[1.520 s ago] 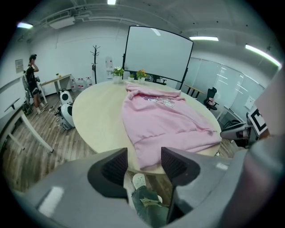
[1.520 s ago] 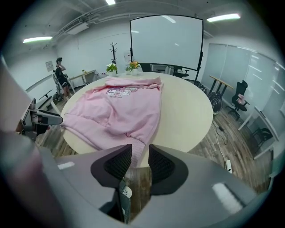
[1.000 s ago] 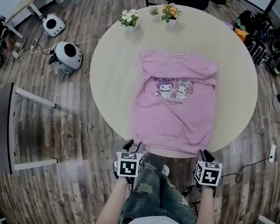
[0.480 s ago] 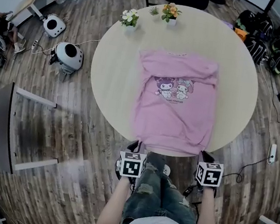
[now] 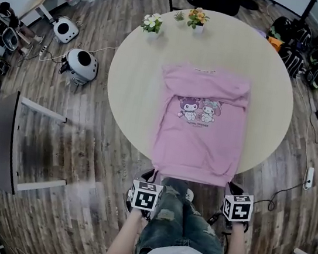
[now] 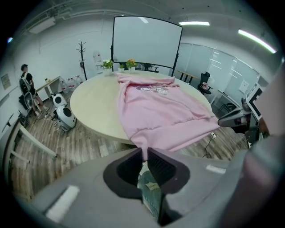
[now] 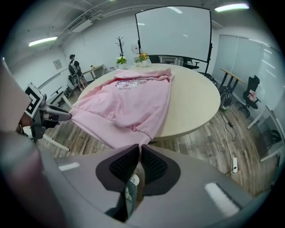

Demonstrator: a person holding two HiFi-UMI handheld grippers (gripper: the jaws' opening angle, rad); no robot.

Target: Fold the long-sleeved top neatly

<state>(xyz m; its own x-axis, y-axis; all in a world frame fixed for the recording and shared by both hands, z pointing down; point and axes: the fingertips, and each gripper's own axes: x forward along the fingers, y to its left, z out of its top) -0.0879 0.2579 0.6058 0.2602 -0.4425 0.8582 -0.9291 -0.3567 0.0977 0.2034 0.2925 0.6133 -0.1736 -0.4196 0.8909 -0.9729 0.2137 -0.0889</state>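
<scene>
Wood-plank floor all around, and from the head view a pale round table (image 5: 134, 84) carries the pink long-sleeved top with a cartoon print (image 5: 200, 137), lying flat with the print up and its hem hanging over the near edge. The left gripper (image 5: 152, 174) and right gripper (image 5: 230, 187) sit at the two hem corners. Only this view shows the whole garment squared up; the sleeves are not visible as separate pieces.

Left gripper view: the jaws are pinched together on a thin tuck of hem at the left corner, something the head view cannot confirm.

Right gripper view: same story, with the jaws closed on the ribbed right corner and the cloth bunched just above them.

My worry is that both pinches look shallow. An uneven lift could skew the fold, a tug towards the person could drag the top off the table, and a corner could slip free.
</scene>
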